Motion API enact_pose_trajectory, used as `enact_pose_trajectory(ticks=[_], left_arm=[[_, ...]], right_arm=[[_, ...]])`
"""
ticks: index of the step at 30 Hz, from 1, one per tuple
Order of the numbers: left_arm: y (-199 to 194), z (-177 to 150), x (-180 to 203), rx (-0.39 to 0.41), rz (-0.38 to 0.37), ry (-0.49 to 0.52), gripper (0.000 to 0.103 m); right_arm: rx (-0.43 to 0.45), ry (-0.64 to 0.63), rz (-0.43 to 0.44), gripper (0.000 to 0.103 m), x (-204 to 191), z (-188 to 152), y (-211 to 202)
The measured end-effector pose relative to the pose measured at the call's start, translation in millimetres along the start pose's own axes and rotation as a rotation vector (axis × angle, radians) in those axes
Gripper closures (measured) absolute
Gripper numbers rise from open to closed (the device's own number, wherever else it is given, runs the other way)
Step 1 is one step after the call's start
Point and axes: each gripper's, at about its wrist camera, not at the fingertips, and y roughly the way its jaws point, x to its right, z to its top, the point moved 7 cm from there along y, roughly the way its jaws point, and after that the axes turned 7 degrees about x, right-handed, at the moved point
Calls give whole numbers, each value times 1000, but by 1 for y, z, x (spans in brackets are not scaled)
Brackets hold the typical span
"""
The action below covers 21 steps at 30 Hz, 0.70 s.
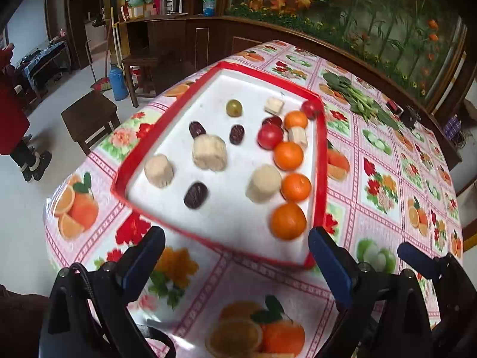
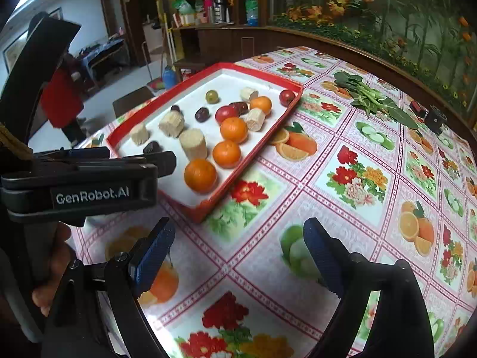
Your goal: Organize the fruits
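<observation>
A red-rimmed white tray [image 1: 320, 164] lies on the flowered tablecloth. Several oranges [image 1: 288, 220] line its right side, and red tomatoes [image 1: 269, 136], dark dates [image 1: 195, 194], pale cut cylinders [image 1: 208, 152] and a green fruit [image 1: 234, 107] are spread over the rest. My left gripper [image 1: 237, 235] hovers open at the tray's near edge with nothing between its fingers. In the right wrist view the same tray [image 2: 262, 137] sits ahead to the left. My right gripper [image 2: 238, 229] stands open and empty over bare cloth. The left gripper's labelled housing [image 2: 89, 194] is held by a hand at the left.
Leafy greens [image 2: 366, 92] and a small black box [image 2: 435, 120] lie at the table's far right. A wooden stool [image 1: 89, 116] and a blue flask [image 1: 117, 82] stand on the floor beyond the table's left edge. A person in red [image 1: 12, 113] stands at the far left.
</observation>
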Motion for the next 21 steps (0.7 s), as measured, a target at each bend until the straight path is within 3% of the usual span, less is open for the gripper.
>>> enact_pose_trajectory(ticks=[6, 9, 14, 17, 21], left_arm=[[-19, -10, 7, 58, 47, 51, 5], [-20, -11, 7, 34, 93, 59, 5], [-36, -12, -5, 118, 240, 26, 5], [-41, -13, -5, 140, 250, 38, 5], [-37, -17, 0, 111, 207, 50, 5]], right_arm=[[-8, 31, -10, 15, 11, -7, -6], [-19, 53, -10, 15, 17, -11, -6], [-24, 59, -14, 15, 20, -16, -10], [-23, 55, -17, 15, 20, -16, -11], [-25, 52, -20, 15, 20, -17, -12]])
